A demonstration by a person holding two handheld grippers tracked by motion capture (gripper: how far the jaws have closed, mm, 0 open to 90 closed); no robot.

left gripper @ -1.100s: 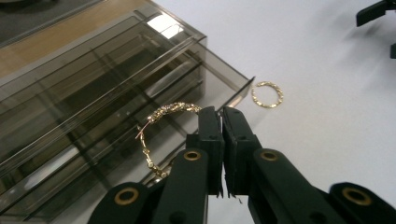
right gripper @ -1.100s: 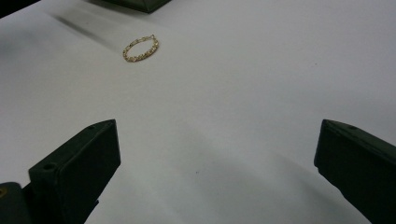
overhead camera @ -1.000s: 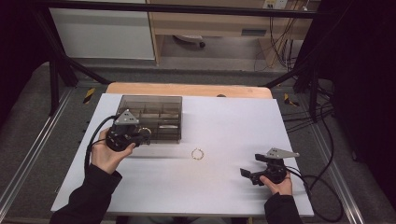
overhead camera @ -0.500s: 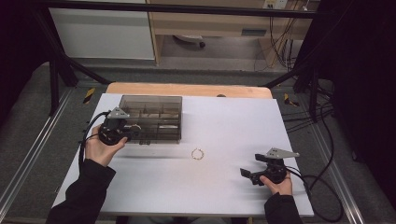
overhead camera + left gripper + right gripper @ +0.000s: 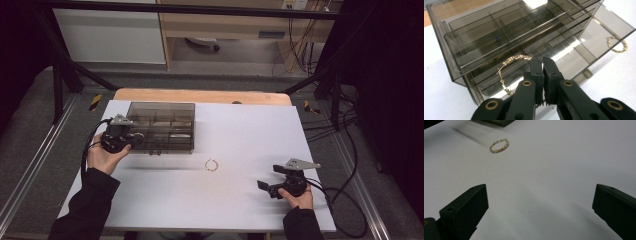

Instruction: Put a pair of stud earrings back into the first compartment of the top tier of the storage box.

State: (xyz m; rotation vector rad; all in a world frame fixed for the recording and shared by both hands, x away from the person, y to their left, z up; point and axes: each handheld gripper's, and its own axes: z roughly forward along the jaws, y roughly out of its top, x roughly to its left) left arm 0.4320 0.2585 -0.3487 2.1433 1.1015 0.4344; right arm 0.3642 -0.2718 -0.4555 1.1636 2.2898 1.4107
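left gripper (image 5: 542, 62): jaws clenched together at the near left side of the smoky clear plastic compartment box (image 5: 162, 125); whether they pinch the gold chain (image 5: 511, 65) beside them is unclear
right gripper (image 5: 270, 186): jaws spread wide, nothing between them
gold beaded bracelet (image 5: 211, 165): on the white table (image 5: 240, 210), between both grippers

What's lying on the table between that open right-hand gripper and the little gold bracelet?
Nothing: in the right gripper view only bare white table stretches from the right gripper to the gold bracelet.

My left gripper (image 5: 542, 62), jaws closed, pinches a gold chain bracelet (image 5: 507, 72) against the smoky transparent plastic compartment box (image 5: 486, 32).
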